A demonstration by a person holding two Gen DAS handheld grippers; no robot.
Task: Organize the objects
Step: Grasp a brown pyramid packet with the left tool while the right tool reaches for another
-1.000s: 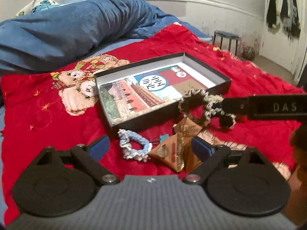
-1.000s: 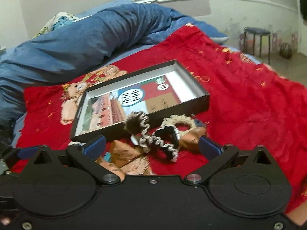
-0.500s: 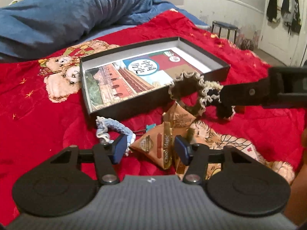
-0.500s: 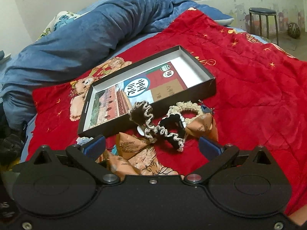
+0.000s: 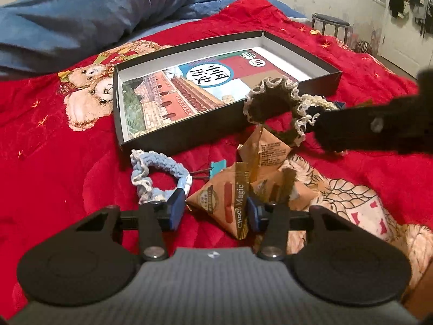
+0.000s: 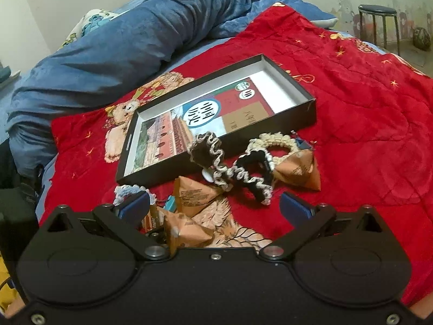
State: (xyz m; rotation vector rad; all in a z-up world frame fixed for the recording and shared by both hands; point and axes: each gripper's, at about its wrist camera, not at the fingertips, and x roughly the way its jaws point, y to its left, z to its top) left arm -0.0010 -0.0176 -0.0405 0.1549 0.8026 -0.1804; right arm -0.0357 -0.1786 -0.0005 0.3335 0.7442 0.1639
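Pick-up step: left gripper (image 5: 213, 211), lower centre of frame, jaws closing around the snack packet (image 5: 226, 203), not yet pinching. Right gripper (image 6: 213, 208) wide apart, empty. Next: pinch firmly, lift to box (image 5: 189, 138) at centre

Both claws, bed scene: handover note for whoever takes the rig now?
Left claw: jaws closing around the Choco Magic packet, which sits between them; firm grip not confirmed.
Right claw: open, empty, over the pile, nearest the black scrunchie.
Box: holds only the printed card.
Loose in front of the box: blue scrunchie, cream scrunchie, three more brown packets, small clips.
Done: nothing boxed.
Left: every item, probably into the box.
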